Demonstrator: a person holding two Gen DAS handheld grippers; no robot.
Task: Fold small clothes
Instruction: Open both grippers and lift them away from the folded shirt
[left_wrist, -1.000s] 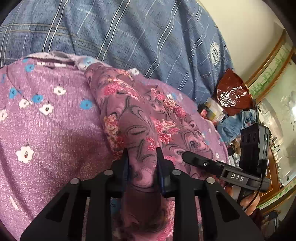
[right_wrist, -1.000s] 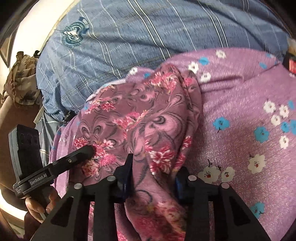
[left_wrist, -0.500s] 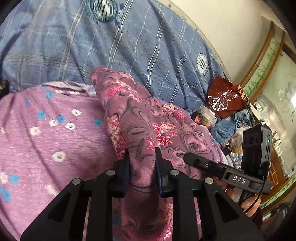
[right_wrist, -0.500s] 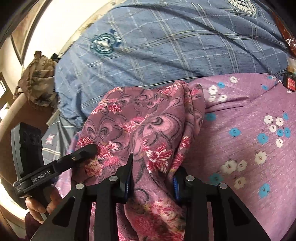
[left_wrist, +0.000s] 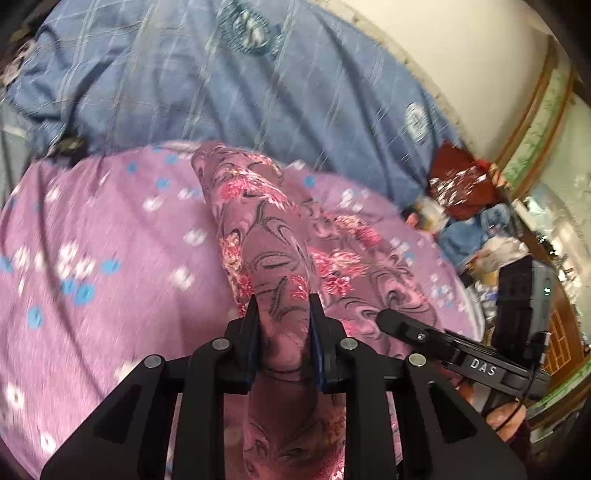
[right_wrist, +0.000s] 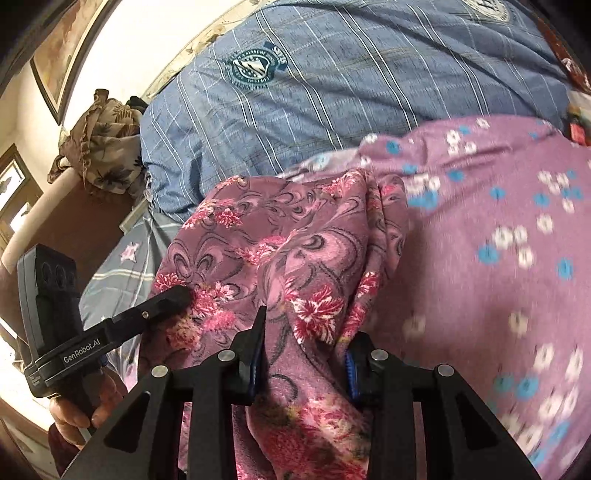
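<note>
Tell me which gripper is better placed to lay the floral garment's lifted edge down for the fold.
Neither alone, slightly right. The left gripper and right gripper both pinch the floral garment, and the right one holds the wider bunch, beside the purple flowered sheet.

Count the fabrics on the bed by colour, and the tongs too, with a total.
Maroon floral garment: 1
Purple flowered sheet: 1
Blue checked cover: 1
Tongs: 2, left tongs and right tongs, both shut on the garment
Total: 5
</note>
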